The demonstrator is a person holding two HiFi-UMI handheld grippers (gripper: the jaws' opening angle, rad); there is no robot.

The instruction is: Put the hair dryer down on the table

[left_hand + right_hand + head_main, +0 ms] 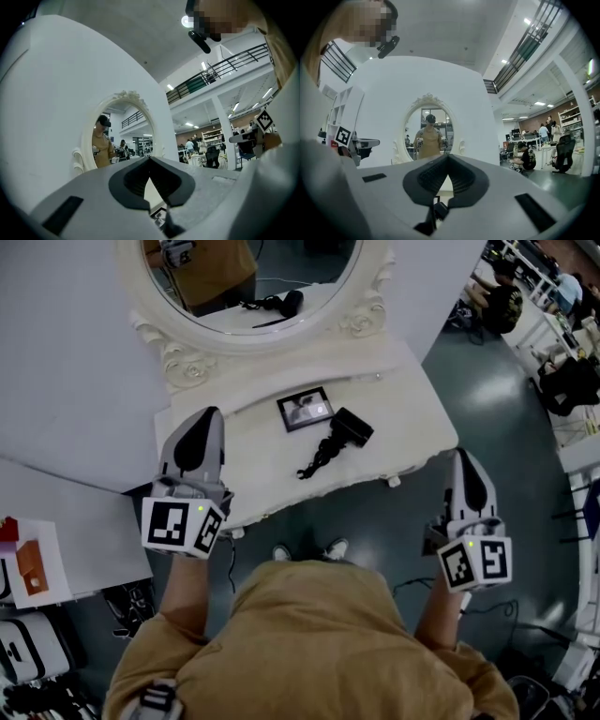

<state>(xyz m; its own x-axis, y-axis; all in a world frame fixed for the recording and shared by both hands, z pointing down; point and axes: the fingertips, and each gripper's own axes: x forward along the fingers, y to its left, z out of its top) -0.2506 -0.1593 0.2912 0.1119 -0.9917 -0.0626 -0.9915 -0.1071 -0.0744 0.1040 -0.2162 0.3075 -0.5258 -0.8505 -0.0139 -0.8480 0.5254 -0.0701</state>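
Observation:
The black hair dryer (352,427) lies on the white vanity table (412,418), right of centre, with its coiled black cord (319,457) trailing toward the front edge. No gripper touches it. My left gripper (209,415) hovers over the table's front left part, jaws shut and empty; its tips (150,159) meet in the left gripper view. My right gripper (461,457) hangs off the table's right front corner, above the floor, also shut and empty, its tips (448,156) together. Through the gap below them a dark part of the hair dryer (440,210) shows.
A small dark picture frame (306,410) lies on the table just left of the dryer. An oval white-framed mirror (253,296) stands at the back. White panels (66,381) flank the left side. People sit at desks (525,306) far right. Cables lie on the floor (487,606).

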